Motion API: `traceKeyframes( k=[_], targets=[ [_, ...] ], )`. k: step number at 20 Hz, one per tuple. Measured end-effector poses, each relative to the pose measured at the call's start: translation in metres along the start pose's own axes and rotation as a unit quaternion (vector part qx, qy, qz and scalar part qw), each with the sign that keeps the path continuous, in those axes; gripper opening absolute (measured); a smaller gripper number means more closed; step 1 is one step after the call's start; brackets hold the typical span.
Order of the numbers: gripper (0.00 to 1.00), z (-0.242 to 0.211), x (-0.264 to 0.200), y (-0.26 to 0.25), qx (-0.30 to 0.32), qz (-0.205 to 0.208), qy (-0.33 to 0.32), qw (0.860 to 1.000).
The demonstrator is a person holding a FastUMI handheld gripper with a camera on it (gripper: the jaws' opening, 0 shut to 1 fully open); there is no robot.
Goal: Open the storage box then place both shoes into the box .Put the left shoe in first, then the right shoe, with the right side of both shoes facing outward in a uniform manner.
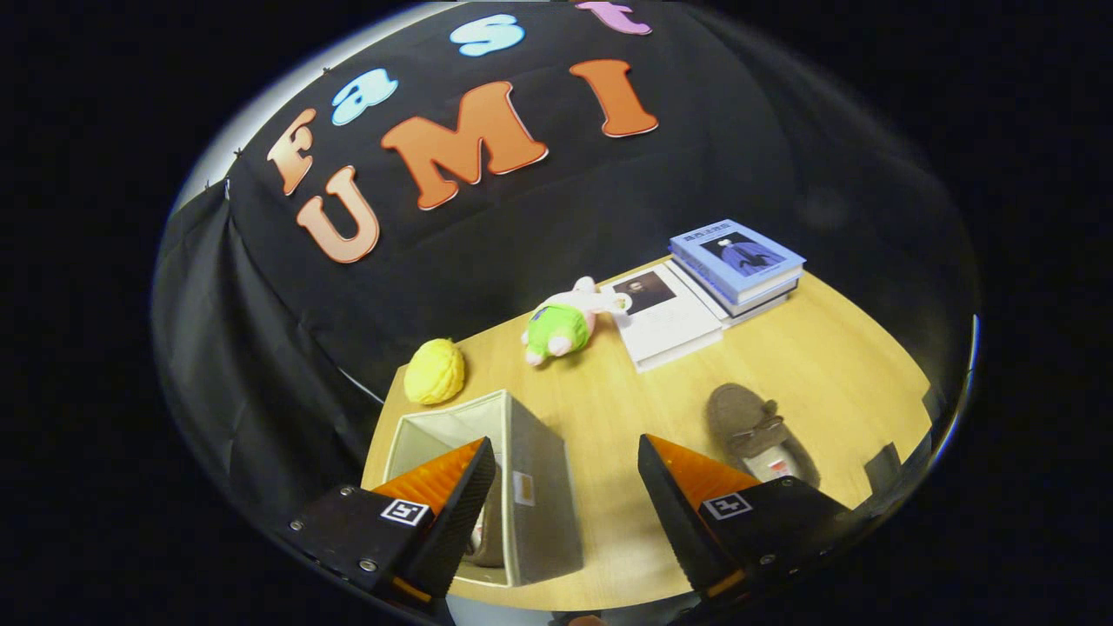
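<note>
A light wooden table (609, 409) carries everything here. At its near left stands an open fabric box (530, 461), its mouth upward, with one shoe (489, 530) partly visible inside it. Just beyond the box, at the far left edge, lies a yellow ball (435, 371). Farther right rests a plush toy (565, 320), green and white, just beside a white book (665, 317). A stack of books (739, 265) sits at the far right, touching the white one. At the near right a brown slipper (752, 430) lies flat on the wood, well apart from the box.
</note>
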State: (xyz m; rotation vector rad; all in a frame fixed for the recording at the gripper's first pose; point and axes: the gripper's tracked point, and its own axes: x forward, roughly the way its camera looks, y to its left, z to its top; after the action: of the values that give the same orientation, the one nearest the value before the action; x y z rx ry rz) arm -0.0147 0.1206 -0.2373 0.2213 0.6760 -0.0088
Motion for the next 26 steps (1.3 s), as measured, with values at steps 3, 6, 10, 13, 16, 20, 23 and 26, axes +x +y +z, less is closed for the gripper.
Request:
traceKeyframes(
  k=[3,6,10,13,16,20,23,26],
  targets=[
    [0.98,0.01,-0.009,-0.04,-0.019,-0.02,-0.009,1.0],
    [0.98,0.017,-0.015,-0.083,-0.016,-0.049,-0.018,0.998],
    [0.98,0.011,-0.021,-0.138,-0.004,-0.085,-0.014,0.996],
    [0.99,-0.005,-0.019,-0.171,-0.006,-0.109,0.004,0.994],
    [0.99,-0.027,-0.009,-0.195,-0.001,-0.121,0.028,0.992],
    [0.99,-0.056,0.009,-0.221,-0.01,-0.134,0.062,0.989],
    [0.98,-0.072,0.025,-0.232,-0.019,-0.137,0.087,0.987],
    [0.9,-0.084,0.043,-0.234,-0.036,-0.127,0.113,0.985]
  ],
)
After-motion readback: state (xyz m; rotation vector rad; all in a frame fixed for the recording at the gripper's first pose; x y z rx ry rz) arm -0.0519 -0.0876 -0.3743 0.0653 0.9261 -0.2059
